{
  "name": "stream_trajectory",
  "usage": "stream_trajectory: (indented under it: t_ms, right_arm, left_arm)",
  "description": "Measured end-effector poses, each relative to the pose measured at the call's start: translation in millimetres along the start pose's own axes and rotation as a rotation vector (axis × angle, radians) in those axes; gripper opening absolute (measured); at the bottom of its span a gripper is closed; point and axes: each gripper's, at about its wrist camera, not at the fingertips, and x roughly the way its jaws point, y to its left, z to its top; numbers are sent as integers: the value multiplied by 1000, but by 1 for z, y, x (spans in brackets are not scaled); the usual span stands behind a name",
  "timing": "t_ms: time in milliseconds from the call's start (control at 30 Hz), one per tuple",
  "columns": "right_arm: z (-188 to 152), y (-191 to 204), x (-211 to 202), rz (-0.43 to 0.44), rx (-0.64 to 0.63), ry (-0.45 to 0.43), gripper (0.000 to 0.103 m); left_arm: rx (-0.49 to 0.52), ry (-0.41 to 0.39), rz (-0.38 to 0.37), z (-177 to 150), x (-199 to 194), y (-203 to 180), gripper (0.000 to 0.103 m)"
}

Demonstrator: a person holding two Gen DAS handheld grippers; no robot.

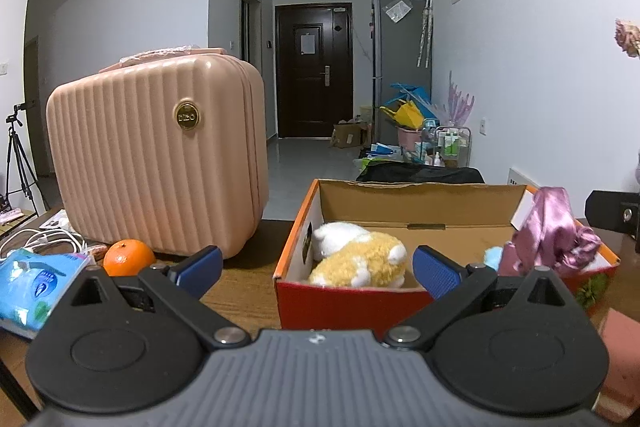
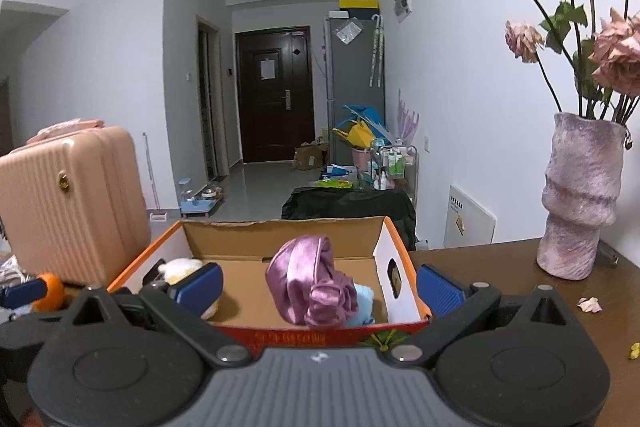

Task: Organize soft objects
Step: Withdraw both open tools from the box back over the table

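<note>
Both grippers, left [image 1: 318,273] and right [image 2: 319,287], we hold spread wide, grasping nothing, just short of the orange cardboard box [image 1: 340,301]. Inside it we note a yellow-white plush toy [image 1: 358,255] at left, and purple satin cloth [image 2: 314,285] over something blue at right.

Even, dim indoor light; soft shadows; strong fisheye bending, dark corner vignetting.

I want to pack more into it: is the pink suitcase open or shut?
Shut. The pink suitcase stands upright on the table, its two ribbed shells pressed together with no gap in either view.
</note>
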Motion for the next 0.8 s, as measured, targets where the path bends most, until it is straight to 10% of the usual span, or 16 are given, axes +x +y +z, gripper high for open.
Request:
stream_trajectory:
  t_ms: [800]
  right_arm:
    - [-67,-26,-103,1,-68,-7,103]
  left_arm:
    - [33,29,-82,-49,-111,4,103]
